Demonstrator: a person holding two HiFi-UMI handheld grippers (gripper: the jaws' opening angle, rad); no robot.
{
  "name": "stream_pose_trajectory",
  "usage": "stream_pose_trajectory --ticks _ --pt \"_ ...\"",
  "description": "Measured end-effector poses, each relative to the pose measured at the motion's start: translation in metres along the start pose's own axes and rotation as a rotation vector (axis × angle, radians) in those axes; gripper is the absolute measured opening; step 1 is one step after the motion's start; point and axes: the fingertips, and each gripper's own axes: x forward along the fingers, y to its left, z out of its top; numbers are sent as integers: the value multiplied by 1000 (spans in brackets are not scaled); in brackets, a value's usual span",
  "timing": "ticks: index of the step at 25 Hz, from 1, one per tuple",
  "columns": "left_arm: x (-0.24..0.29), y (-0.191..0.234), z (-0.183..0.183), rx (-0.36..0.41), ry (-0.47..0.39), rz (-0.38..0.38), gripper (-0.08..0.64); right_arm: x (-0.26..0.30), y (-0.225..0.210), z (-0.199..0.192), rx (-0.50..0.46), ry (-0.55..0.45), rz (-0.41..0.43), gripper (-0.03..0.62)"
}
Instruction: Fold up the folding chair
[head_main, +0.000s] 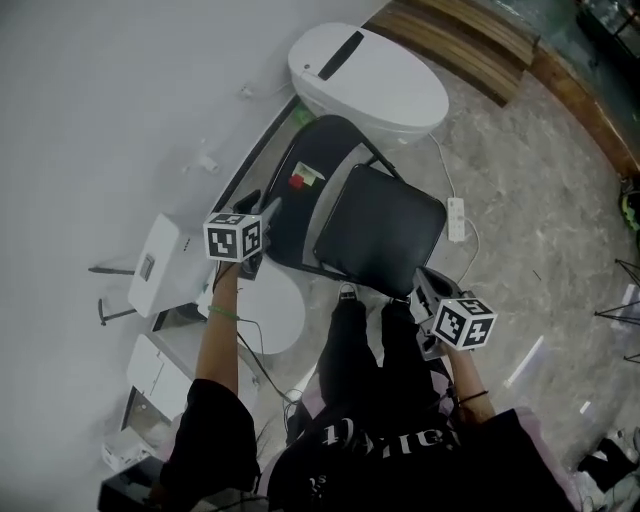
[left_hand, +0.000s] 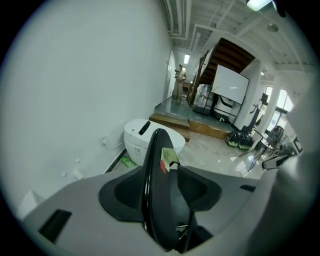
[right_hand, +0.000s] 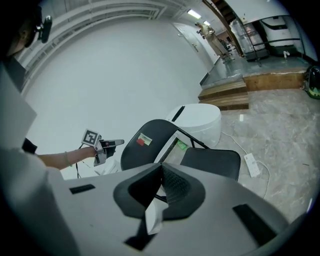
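The black folding chair stands unfolded by the wall, with its backrest (head_main: 305, 165) toward the wall and its seat (head_main: 385, 232) in front of my legs. A red and green label (head_main: 306, 179) is stuck on the backrest. My left gripper (head_main: 266, 213) is at the backrest's left edge. In the left gripper view the backrest (left_hand: 156, 200) runs edge-on between the wide open jaws of that gripper (left_hand: 162, 187). My right gripper (head_main: 428, 292) hangs at the seat's front right corner, apart from it. In its own view the right gripper (right_hand: 161, 182) is shut, holding nothing, and the seat (right_hand: 212, 161) lies beyond it.
A white oval appliance (head_main: 370, 72) stands just behind the chair. A power strip (head_main: 456, 218) with a cable lies on the stone floor to the right. White boxes (head_main: 163, 262) line the wall at left. A wooden step (head_main: 470, 35) crosses the back.
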Motion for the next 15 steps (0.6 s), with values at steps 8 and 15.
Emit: stream_pose_trajectory --ticks 8,15 --pt "58 16 -14 -16 146 -128 195 30 -9 -15 111 -74 -14 12" --pt "76 19 -18 92 205 -141 180 51 -46 -31 130 -82 -76 12"
